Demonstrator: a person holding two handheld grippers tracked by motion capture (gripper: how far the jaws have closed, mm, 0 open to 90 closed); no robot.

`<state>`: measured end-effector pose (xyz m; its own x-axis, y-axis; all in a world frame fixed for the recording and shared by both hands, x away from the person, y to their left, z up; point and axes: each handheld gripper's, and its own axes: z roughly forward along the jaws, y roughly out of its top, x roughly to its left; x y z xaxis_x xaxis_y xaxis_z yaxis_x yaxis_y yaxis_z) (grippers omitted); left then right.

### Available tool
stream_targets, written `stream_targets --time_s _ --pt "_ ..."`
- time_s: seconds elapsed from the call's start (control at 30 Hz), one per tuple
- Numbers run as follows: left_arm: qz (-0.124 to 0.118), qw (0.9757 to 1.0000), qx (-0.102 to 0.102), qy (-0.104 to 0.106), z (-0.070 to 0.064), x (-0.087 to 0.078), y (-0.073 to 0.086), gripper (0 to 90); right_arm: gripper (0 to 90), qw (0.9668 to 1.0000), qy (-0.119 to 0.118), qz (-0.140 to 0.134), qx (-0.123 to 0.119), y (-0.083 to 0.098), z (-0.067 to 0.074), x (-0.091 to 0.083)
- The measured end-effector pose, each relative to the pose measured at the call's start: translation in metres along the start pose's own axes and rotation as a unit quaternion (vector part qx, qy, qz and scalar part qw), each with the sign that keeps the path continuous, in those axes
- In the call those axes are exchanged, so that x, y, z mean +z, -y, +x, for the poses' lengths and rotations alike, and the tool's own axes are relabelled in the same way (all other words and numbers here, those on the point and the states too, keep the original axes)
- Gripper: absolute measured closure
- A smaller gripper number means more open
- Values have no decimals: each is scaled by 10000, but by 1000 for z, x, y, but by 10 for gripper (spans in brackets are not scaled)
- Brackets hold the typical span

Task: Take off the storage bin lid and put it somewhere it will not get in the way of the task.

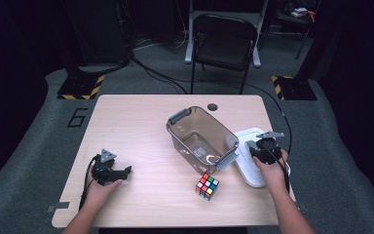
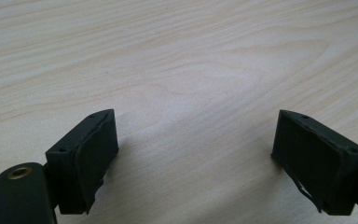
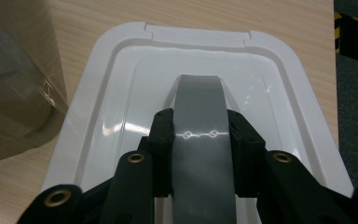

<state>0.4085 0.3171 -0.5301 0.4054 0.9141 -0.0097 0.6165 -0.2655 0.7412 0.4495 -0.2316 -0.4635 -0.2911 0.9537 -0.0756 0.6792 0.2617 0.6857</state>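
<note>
- The right gripper (image 3: 199, 140) is clamped on the grey handle (image 3: 199, 107) in the middle of the white lid (image 3: 279, 70), one jaw on each side of that grey strip; in the high view the same gripper (image 1: 262, 148) sits over the lid (image 1: 251, 173) at the right side of the desk (image 1: 136, 122).
- The lid lies flat on the desk, just beside the clear plastic bin (image 1: 202, 139), near the bin's right end; whether it is already lifted off the wood I cannot tell.
- The bin stands open and looks empty, so I judge the grasp done and the carrying over and closing yet to come.
- The Rubik's cube (image 1: 207, 186) sits on the desk in front of the bin, apart from both grippers; it is not inside.
- The left gripper (image 1: 113, 171) rests low at the left of the desk, jaws spread wide with nothing between them, bare wood in its own view (image 2: 196, 154).
- The lid is glossy white, rectangular with rounded corners, a raised rim and a stepped recess; the handle is a smooth, shiny grey band arching over its centre.
</note>
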Motion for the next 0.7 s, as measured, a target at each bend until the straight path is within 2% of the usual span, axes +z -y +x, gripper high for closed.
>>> stream_targets --time_s 0.07,0.7 --pt "-1 10000 0 -1 0 0 0 137 667 10000 12 -14 83 2 0 3" --pt "-3 10000 4 1 0 0 0 137 666 9998 -80 97 157 17 3 20"
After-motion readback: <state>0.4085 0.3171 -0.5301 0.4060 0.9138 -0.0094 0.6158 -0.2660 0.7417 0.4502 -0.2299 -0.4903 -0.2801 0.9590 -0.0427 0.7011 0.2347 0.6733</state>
